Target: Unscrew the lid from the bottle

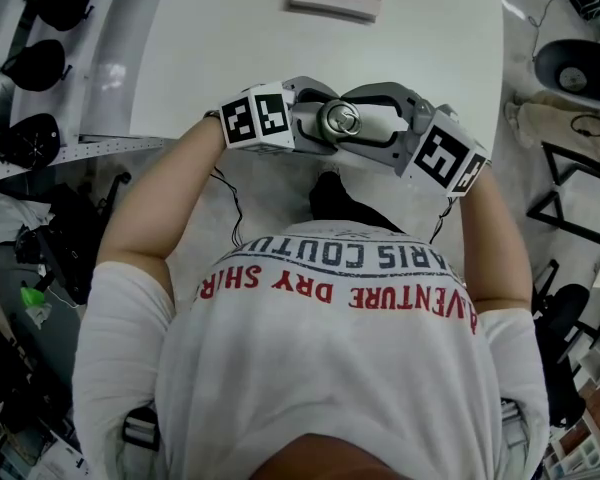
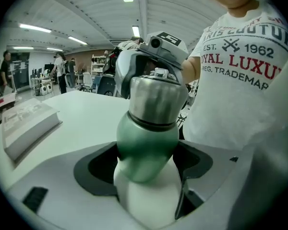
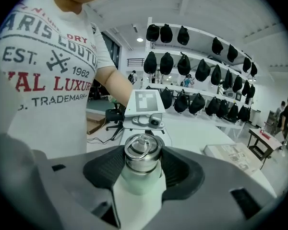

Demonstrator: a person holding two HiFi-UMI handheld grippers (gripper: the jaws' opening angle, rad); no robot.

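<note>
Grips the bottle (image 2: pixel 146 152) by its white body between left gripper (image 2: pixel 146 176) jaws, green shoulder past the tips; clamps the steel lid (image 3: pixel 142 153) between right gripper (image 3: pixel 143 169) jaws.

The bottle (image 2: pixel 146 147) has a dark green shoulder fading to a pale, whitish body. It is held in the air over the near edge of the white bench (image 1: pixel 280 48), its top tipped up toward the person. The left gripper (image 2: pixel 146 176) has its jaws clamped on the body. The brushed-steel lid (image 3: pixel 143 153), with a ring on top, sits on the neck, clamped between the jaws of the right gripper (image 3: pixel 143 164).
</note>
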